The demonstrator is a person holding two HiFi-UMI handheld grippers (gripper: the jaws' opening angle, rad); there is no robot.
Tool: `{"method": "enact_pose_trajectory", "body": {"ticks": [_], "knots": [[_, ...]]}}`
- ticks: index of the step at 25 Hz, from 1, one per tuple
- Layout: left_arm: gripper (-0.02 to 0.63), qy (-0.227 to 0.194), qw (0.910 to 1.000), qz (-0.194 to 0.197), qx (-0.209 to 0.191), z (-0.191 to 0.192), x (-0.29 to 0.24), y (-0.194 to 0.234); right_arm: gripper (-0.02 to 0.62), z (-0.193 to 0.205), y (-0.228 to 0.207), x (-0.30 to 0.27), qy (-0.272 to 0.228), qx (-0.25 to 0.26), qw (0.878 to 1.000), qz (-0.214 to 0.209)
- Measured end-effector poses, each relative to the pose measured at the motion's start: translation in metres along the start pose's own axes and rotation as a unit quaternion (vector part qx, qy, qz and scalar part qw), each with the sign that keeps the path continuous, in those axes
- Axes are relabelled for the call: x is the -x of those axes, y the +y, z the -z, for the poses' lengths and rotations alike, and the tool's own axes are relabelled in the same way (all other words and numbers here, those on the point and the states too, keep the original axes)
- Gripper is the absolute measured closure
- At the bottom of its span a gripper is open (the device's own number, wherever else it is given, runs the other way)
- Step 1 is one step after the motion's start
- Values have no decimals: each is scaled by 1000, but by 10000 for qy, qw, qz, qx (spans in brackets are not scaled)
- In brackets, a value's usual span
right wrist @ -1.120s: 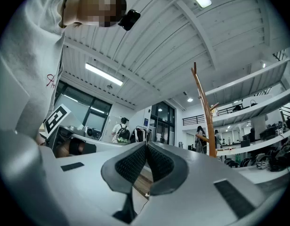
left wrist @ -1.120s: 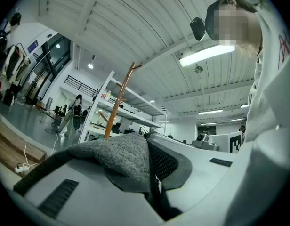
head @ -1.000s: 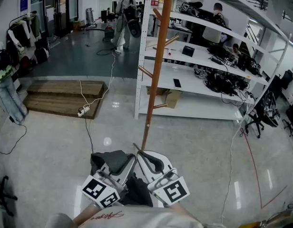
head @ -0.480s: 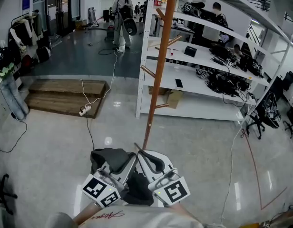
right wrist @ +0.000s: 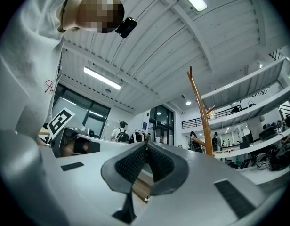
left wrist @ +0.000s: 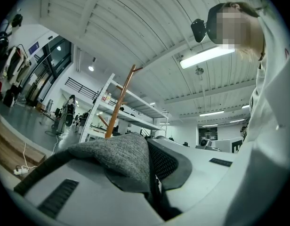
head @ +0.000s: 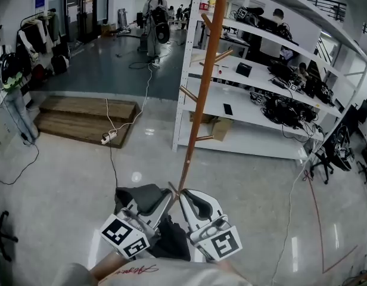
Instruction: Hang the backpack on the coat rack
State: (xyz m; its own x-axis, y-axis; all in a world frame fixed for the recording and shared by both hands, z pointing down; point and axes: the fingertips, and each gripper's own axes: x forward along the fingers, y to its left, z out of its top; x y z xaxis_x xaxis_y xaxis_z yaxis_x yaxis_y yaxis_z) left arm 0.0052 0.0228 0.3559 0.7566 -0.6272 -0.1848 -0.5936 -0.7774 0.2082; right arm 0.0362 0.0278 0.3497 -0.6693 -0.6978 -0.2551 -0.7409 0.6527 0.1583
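Observation:
The wooden coat rack (head: pixel 201 94) stands straight ahead, its pole rising from the floor just beyond my grippers, with short pegs up its length. My left gripper (head: pixel 149 200) is shut on a fold of the backpack's grey fabric (left wrist: pixel 121 159), which drapes over its left jaw. The dark body of the backpack (head: pixel 171 243) hangs low between the two grippers. My right gripper (head: pixel 195 202) is shut, pads pressed together; I see nothing clearly between them. The coat rack (left wrist: pixel 119 102) shows beyond the left jaws, and the coat rack (right wrist: pixel 201 112) also stands right of the right jaws.
White shelving (head: pixel 261 76) with cables and gear stands behind the rack. A low wooden platform (head: pixel 82 118) and a white cable (head: pixel 112 133) lie on the floor at left. Clothes (head: pixel 16 100) hang at far left. People (head: pixel 154 22) stand further back.
The head view has shifted slightly, so the rack and shelves sit a bit to the right. Both grippers keep their places and their grip.

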Motion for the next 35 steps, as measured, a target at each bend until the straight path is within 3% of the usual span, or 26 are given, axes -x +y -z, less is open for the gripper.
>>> {"method": "enact_pose_trajectory", "body": {"ticks": [11,19,28,35], "knots": [[581,-459,9981,-240,-330,-43,-22,26,572,9,-20,-7,-75,-318,9991,-269],[581,-453,9981,-268,-329,-52,-46,71,572,30,-38,-47,5,-419,9982,-421],[581,-153,9997,61,-172,-53,-92,151,572,50,-89,-121,-99,-316,9992,-231],[581,65,9986,507,-105,-74,-128,214,572,43,-121,-173,-435,-75,9990,40]]}}
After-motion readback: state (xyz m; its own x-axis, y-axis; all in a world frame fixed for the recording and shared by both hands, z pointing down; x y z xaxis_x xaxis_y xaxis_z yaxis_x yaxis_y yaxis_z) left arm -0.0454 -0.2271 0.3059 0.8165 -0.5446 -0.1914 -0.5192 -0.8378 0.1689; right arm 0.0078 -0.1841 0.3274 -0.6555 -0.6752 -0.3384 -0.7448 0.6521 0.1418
